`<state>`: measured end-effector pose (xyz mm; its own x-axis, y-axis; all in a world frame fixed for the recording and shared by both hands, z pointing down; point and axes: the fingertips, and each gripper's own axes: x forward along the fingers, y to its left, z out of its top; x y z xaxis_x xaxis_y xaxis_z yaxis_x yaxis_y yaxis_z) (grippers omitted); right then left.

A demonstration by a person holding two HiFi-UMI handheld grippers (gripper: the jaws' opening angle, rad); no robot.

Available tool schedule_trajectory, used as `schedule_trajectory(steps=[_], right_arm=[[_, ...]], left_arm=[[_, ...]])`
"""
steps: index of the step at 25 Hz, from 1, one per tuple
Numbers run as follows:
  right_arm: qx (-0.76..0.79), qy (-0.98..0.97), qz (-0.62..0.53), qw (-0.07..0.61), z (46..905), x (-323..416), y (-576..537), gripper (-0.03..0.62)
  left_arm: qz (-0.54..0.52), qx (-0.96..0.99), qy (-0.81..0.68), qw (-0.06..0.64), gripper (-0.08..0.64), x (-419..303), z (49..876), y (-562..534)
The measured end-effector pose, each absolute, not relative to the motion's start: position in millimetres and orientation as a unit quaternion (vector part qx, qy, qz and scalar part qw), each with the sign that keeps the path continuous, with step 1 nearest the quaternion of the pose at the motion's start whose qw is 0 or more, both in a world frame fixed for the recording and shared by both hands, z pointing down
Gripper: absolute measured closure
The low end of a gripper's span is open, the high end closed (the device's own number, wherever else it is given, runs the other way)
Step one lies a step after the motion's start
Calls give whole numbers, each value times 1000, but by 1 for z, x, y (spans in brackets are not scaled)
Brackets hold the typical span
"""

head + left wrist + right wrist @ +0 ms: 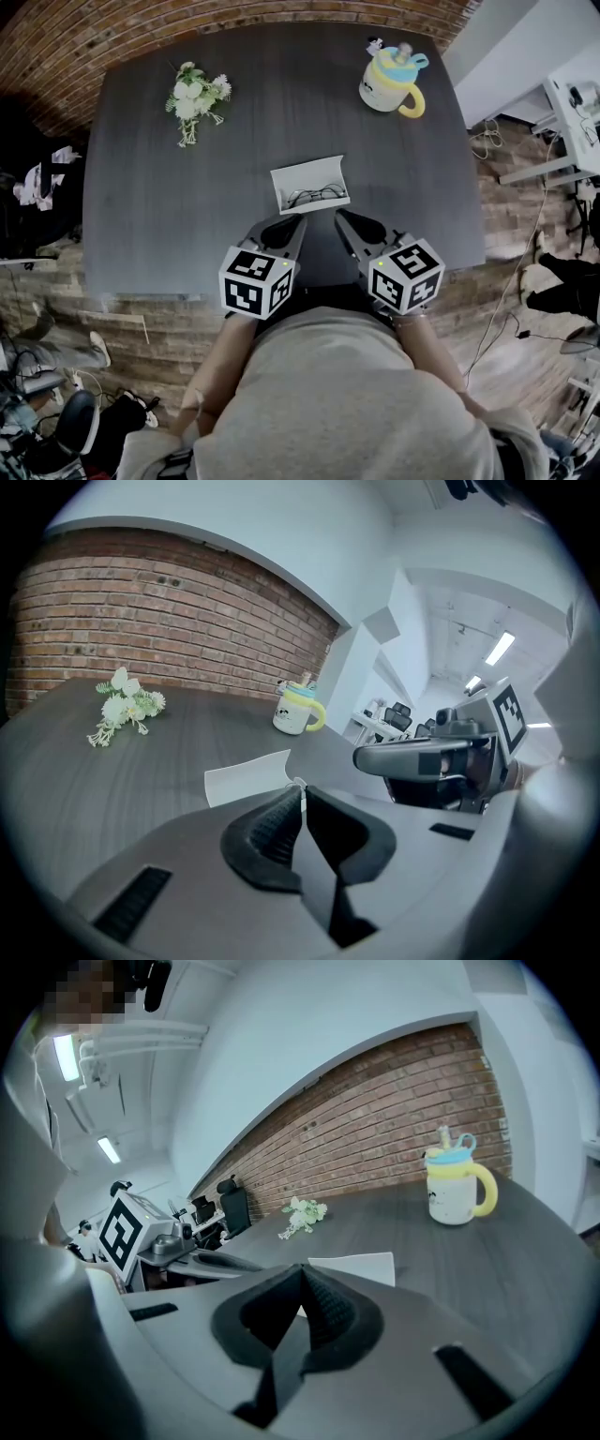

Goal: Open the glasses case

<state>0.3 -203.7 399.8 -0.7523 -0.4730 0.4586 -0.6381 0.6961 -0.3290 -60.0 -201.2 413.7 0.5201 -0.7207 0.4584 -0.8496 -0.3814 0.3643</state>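
Dark bench by brick wall | left fingers closed, empty | right fingers closed, empty | case just ahead, between both, lid up, glasses showing: judged already open, nothing left

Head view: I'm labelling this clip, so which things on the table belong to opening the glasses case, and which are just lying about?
Job in hand: glasses case; left gripper and right gripper, both shut and empty.
Lying about: flower sprig; yellow-handled mug.
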Motion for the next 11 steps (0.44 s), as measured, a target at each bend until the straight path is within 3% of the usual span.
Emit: schedule_trajectory(steps=[11], right_arm=[[305, -904, 247, 167, 402, -2, -210, 588]], left_arm=[[120, 820, -475, 296, 528, -56, 419, -202]])
